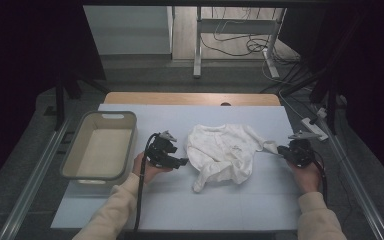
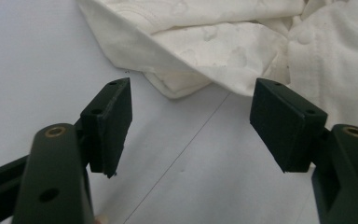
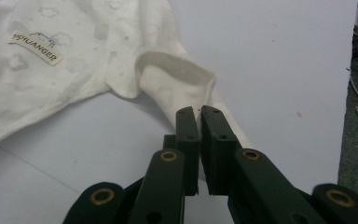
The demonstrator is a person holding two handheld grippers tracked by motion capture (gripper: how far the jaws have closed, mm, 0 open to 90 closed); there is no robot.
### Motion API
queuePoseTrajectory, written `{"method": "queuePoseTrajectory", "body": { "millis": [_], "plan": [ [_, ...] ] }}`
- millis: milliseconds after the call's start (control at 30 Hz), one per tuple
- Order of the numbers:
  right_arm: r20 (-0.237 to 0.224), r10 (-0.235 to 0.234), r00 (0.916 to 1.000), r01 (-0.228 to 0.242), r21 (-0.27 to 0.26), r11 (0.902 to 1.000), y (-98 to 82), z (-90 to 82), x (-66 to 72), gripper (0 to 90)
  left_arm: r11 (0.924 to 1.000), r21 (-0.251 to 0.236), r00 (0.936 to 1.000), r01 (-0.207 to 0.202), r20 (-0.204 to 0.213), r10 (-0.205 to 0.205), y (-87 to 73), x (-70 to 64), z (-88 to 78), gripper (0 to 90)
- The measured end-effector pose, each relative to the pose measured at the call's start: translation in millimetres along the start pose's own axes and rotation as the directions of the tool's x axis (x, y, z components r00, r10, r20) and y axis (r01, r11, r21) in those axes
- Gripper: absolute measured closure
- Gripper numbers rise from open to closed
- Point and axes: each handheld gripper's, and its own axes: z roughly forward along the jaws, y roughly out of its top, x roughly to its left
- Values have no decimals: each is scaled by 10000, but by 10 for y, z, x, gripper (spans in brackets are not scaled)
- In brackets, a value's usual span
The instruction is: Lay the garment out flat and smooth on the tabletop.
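A crumpled white garment point(image 1: 225, 150) lies in the middle of the pale table cover point(image 1: 180, 200). Left of it, my left gripper point(image 1: 182, 161) is held just above the cover, pointing at the cloth. Its jaws stand open and nothing is between them point(image 2: 191, 121); the garment's folded edge point(image 2: 205, 37) lies just beyond the pads. At the garment's right side, my right gripper point(image 1: 280, 150) is shut on the end of a sleeve. The sleeve cuff point(image 3: 172, 84) runs into the nearly closed jaws point(image 3: 199, 114). A small label point(image 3: 35, 46) shows on the cloth.
A beige plastic basket point(image 1: 82, 127) stands at the left of the table, with nothing visible inside. A wooden table edge point(image 1: 190, 98) shows beyond the cover. Cables and a metal stand point(image 1: 230, 30) are on the floor behind, and a power strip point(image 1: 314, 127) lies to the right.
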Motion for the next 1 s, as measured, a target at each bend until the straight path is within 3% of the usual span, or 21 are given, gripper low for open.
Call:
{"method": "queuePoseTrajectory", "body": {
  "millis": [233,733,1000],
  "plan": [
    [-226,-37,9997,35,-93,10000,-43,-79,76,851,10000,-11,10000,-1,10,1,-4,3,-11,303],
    [-695,-342,9970,374,453,9983,-314,-213,262,851,9999,-67,10000,96,-2,-96,-21,36,-34,303],
    [-602,-22,9982,62,660,9978,-463,-297,188,850,9999,-82,10000,93,-9,-93,-18,29,-34,301]
  ]
}}
